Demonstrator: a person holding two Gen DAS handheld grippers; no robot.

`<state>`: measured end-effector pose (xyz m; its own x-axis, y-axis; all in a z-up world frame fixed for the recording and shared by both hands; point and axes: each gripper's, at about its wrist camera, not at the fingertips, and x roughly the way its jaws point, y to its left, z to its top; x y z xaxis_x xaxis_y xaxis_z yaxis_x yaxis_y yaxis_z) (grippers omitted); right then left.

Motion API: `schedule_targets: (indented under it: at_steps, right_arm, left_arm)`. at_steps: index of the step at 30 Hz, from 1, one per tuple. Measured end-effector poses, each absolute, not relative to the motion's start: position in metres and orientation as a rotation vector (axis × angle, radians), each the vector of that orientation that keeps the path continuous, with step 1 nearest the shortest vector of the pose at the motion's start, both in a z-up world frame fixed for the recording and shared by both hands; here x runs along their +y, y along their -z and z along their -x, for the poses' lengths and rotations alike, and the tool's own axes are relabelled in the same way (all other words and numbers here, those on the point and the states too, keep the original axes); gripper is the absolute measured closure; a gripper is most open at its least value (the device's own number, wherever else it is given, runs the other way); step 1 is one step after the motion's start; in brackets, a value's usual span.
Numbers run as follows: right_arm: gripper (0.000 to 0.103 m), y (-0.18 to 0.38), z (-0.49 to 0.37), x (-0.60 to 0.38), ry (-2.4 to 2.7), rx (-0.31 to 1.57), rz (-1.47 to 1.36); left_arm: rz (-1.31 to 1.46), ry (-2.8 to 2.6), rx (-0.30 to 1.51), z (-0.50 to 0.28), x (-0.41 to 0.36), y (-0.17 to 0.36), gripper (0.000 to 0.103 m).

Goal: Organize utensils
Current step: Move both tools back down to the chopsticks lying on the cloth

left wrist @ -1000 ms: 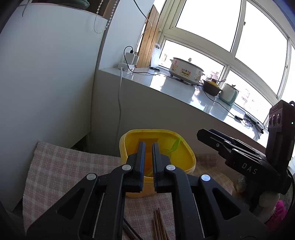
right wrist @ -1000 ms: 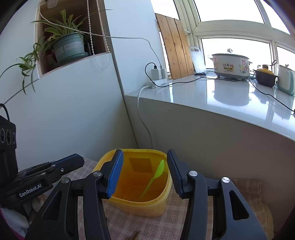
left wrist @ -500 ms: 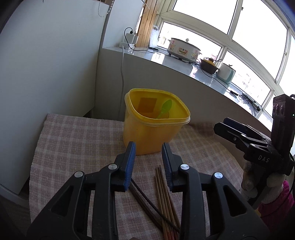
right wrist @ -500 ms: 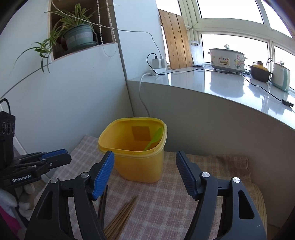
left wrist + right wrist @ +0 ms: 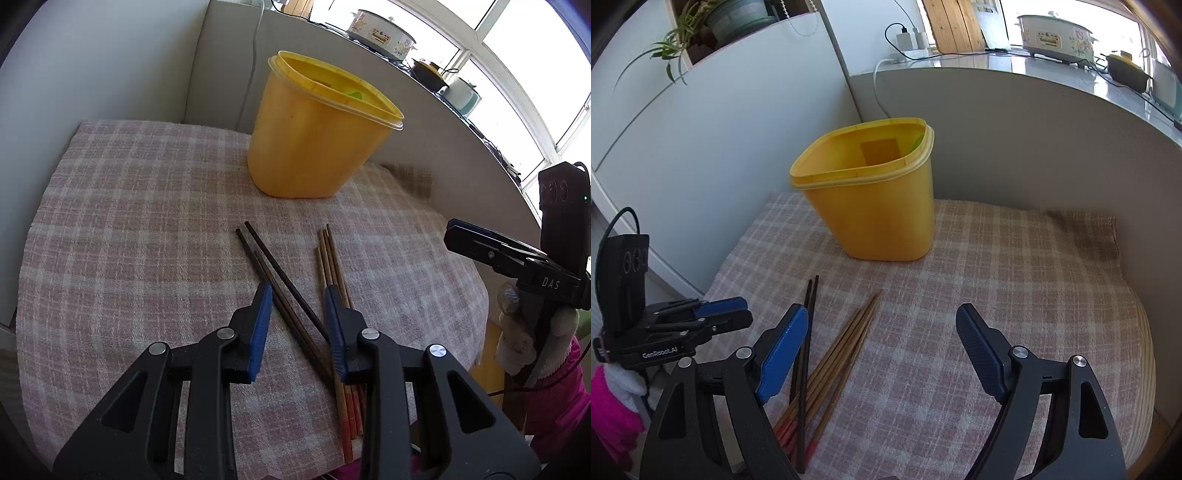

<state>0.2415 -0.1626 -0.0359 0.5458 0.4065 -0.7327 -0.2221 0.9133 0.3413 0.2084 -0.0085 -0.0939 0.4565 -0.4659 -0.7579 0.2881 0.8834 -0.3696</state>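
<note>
**Both claws open over the chopsticks, yellow tub at the back**

A pink-and-white checked cloth [image 5: 1015, 295] covers a small rounded surface set in a corner. A white wall panel [image 5: 720, 147] bounds it on the left of the right wrist view, and a grey ledge wall [image 5: 1034, 147] bounds it along the back. The near-right edge of the cloth curves away and drops off in both views.

The yellow tub [image 5: 882, 206] stands upright on the cloth near the back wall. A green utensil [image 5: 355, 95] shows just inside its rim; its type cannot be told. Bare cloth lies between the tub base and the chopstick tips.

Two groups of chopsticks lie flat on the cloth in front of the tub. The dark chopsticks [image 5: 273, 269] lie to the left, the light wooden chopsticks [image 5: 330, 258] to the right. The groups are apart at the tips and cross or touch at the near ends.

The left gripper [image 5: 297, 325] points down at the cloth. Its jaws stand partly apart, not clamped. The dark chopsticks pass between the blue pads [image 5: 260, 328]; whether the pads touch them cannot be told. The right-hand pad lies over the light wooden chopsticks.

The right gripper [image 5: 882, 354] has its jaws wide apart and holds nothing. Its left pad lies over the dark chopsticks; open cloth fills the rest of the gap. The widest free area is the right half of the cloth.

Each gripper shows at the side of the other's view, and they are apart.
</note>
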Motion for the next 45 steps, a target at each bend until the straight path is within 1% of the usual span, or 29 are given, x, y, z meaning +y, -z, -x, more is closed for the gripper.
schedule_targets:
  at_steps: [5,11,15,17,19,24,27,28,35,39,45]
  right_arm:
    - [0.022,0.063,-0.244,-0.153,-0.424,1.034,-0.266]
    - [0.039,0.092,-0.246,-0.143,-0.462,1.144,-0.331]
    - [0.056,0.105,-0.253,-0.140,-0.454,1.200,-0.374]
    - [0.061,0.110,-0.255,-0.139,-0.455,1.222,-0.390]
    - [0.069,0.115,-0.257,-0.136,-0.449,1.236,-0.388]
    - [0.073,0.120,-0.259,-0.125,-0.442,1.264,-0.369]
    - [0.080,0.122,-0.260,-0.118,-0.434,1.278,-0.343]
    - [0.080,0.123,-0.261,-0.116,-0.426,1.282,-0.336]
    - [0.082,0.122,-0.263,-0.113,-0.399,1.290,-0.316]
    - [0.083,0.124,-0.264,-0.108,-0.400,1.290,-0.318]
    - [0.083,0.128,-0.267,-0.111,-0.409,1.296,-0.344]
  left_arm:
    - [0.236,0.478,1.078,-0.212,-0.008,0.116,0.074]
    - [0.306,0.500,1.119,-0.220,-0.013,0.127,0.074]
    - [0.307,0.498,1.122,-0.229,-0.022,0.127,0.074]
    - [0.301,0.498,1.126,-0.233,-0.027,0.127,0.074]
    - [0.288,0.484,1.133,-0.237,-0.030,0.128,0.074]
    - [0.246,0.435,1.152,-0.243,-0.032,0.134,0.074]
    - [0.215,0.409,1.173,-0.248,-0.034,0.138,0.075]
    - [0.200,0.397,1.179,-0.249,-0.035,0.138,0.075]
    - [0.110,0.367,1.205,-0.263,-0.057,0.144,0.075]
    - [0.135,0.366,1.213,-0.267,-0.064,0.151,0.075]
    - [0.197,0.389,1.193,-0.268,-0.068,0.143,0.075]
